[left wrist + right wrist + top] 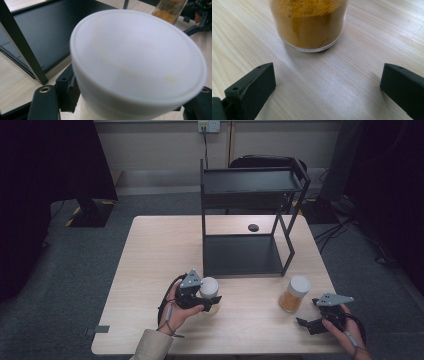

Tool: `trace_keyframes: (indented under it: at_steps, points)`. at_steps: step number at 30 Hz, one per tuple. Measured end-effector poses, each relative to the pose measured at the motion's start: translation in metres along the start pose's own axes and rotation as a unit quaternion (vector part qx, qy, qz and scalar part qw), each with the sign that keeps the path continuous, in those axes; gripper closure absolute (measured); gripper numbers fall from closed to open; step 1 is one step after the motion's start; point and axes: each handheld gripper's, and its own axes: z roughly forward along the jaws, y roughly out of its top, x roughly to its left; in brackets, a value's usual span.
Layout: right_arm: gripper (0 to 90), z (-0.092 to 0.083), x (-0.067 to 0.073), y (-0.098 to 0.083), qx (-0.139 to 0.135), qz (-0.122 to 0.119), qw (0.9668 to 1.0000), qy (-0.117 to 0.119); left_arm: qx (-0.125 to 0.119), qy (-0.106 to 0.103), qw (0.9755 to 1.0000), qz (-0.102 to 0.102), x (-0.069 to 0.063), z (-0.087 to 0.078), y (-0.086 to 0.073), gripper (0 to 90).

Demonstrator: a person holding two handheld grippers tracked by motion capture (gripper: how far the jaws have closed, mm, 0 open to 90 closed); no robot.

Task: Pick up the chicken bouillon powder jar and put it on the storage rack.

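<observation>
My left gripper (204, 296), lower centre: clamped on white-lidded jar (209, 288). My right gripper (311, 319), lower right: jaws spread, spice jar (294, 294) just beyond.

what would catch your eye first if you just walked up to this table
Probably the black two-tier shelf standing at the far middle of the wooden table. Next, the two white-lidded jars near the front: the left gripper is shut on one jar, while the jar of orange powder stands free ahead of the open right gripper.
</observation>
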Motion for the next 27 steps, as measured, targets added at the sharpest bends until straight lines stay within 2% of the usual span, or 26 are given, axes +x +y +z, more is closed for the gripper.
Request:
trace_keyframes:
  at_steps: [2, 4, 7, 12, 14, 19, 27]
  points:
    - [0.0, 0.000, 0.000, 0.000, 0.000, 0.000, 1.0000, 0.000, 0.000, 0.002, 1.0000, 0.003, -0.001, 0.000, 0.000, 32.0]
    - [0.0, 0.000, 0.000, 0.000, 0.000, 0.000, 1.0000, 0.000, 0.007, 0.006, 0.9997, 0.021, -0.003, 0.000, 0.004, 33.3]
    - [0.0, 0.000, 0.000, 0.000, 0.000, 0.000, 1.0000, 0.000, 0.015, 0.010, 0.9994, 0.028, -0.005, 0.001, 0.009, 34.3]
    - [0.0, 0.000, 0.000, 0.000, 0.000, 0.000, 1.0000, 0.000, 0.029, 0.012, 0.9991, 0.027, -0.007, 0.003, 0.018, 34.7]
    - [0.0, 0.000, 0.000, 0.000, 0.000, 0.000, 1.0000, 0.000, 0.033, 0.009, 0.9993, 0.018, -0.005, 0.004, 0.021, 34.8]
    - [0.0, 0.000, 0.000, 0.000, 0.000, 0.000, 1.0000, 0.000, 0.023, 0.005, 0.9997, 0.004, -0.001, 0.003, 0.028, 34.8]
    - [0.0, 0.000, 0.000, 0.000, 0.000, 0.000, 1.0000, 0.000, 0.028, -0.001, 0.9996, 0.008, 0.002, 0.007, 0.048, 34.8]
